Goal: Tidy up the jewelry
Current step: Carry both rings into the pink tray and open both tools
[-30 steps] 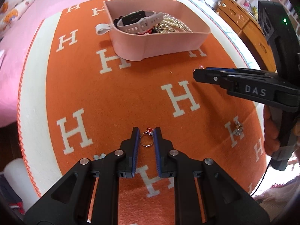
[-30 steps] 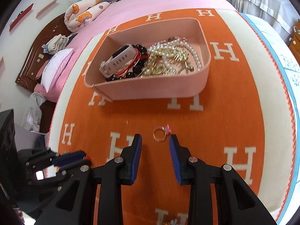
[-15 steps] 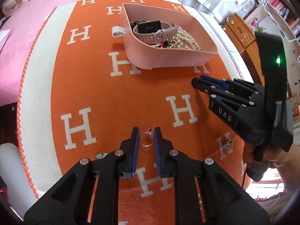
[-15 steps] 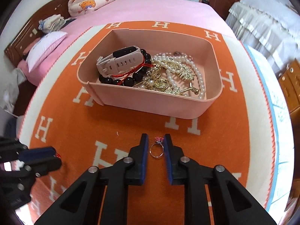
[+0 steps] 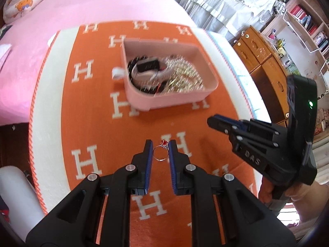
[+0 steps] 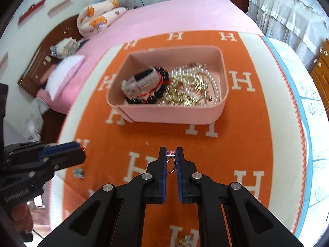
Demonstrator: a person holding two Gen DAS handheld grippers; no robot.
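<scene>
Pink tray (image 6: pixel 176 114) mid-blanket (image 6: pixel 257 135) already holds most jewelry, each gripper, left (image 5: pixel 160 144) and right (image 6: pixel 171 151), pinches a ring (image 5: pixel 160 155) (image 6: pixel 171 165), and small pieces (image 6: pixel 78 172) near the blanket's edge remain.

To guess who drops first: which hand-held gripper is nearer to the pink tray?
Right, it seems. The right hand-held gripper, holding a pink-stone ring, faces the near wall of the pink tray. The left hand-held gripper, holding a red-stone ring, is farther back, off to its left.
</scene>
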